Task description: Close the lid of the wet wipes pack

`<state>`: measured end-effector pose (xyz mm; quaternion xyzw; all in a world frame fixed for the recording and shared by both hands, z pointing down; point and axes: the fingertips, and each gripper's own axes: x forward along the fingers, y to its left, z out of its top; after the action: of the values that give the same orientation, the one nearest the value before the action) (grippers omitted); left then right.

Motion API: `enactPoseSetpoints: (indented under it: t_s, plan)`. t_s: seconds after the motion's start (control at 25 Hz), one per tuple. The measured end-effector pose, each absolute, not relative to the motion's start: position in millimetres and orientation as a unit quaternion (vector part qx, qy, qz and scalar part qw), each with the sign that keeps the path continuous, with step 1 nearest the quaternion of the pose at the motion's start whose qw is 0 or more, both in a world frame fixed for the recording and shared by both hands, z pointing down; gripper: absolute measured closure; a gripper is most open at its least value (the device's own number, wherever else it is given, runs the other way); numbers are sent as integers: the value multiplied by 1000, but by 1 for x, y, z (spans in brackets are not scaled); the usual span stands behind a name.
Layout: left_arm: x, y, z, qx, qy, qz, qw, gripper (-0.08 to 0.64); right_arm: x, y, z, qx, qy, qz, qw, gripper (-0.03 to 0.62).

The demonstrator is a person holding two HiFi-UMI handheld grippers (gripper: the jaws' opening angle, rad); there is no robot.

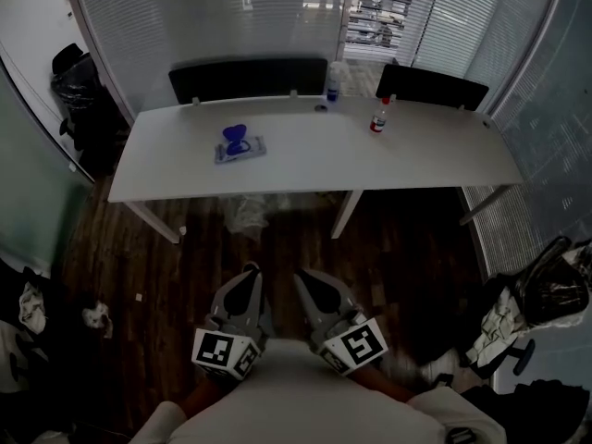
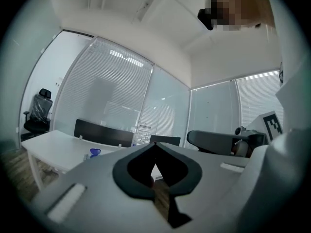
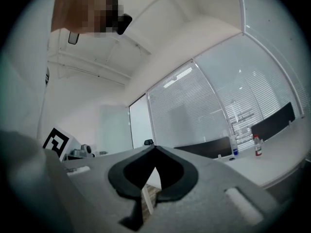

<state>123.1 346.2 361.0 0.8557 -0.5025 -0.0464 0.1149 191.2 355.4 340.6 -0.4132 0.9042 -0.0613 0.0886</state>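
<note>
The wet wipes pack (image 1: 240, 146) lies flat on the left half of the white table (image 1: 416, 151), its blue lid standing open and upright. In the left gripper view only the blue lid (image 2: 95, 152) shows, small and far off. Both grippers hang close to my body, well short of the table and over the dark wooden floor. The left gripper (image 1: 251, 270) (image 2: 155, 143) is shut with its tips touching and nothing between them. The right gripper (image 1: 302, 274) (image 3: 155, 147) is shut and empty too.
A red-capped bottle (image 1: 378, 117) (image 3: 257, 147) and a clear bottle with a blue label (image 1: 333, 82) stand at the table's back middle. Two black chair backs (image 1: 248, 77) sit behind the table. An office chair (image 1: 81, 91) is at left, bags (image 1: 546, 294) at right.
</note>
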Motion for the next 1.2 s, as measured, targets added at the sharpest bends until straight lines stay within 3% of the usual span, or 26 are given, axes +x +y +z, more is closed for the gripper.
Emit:
enactPoseSetpoints:
  t_s: [1.2]
  plan:
    - [-52, -80, 358, 850, -504, -63, 138, 560, 18, -78, 333, -416, 906, -69, 48, 592]
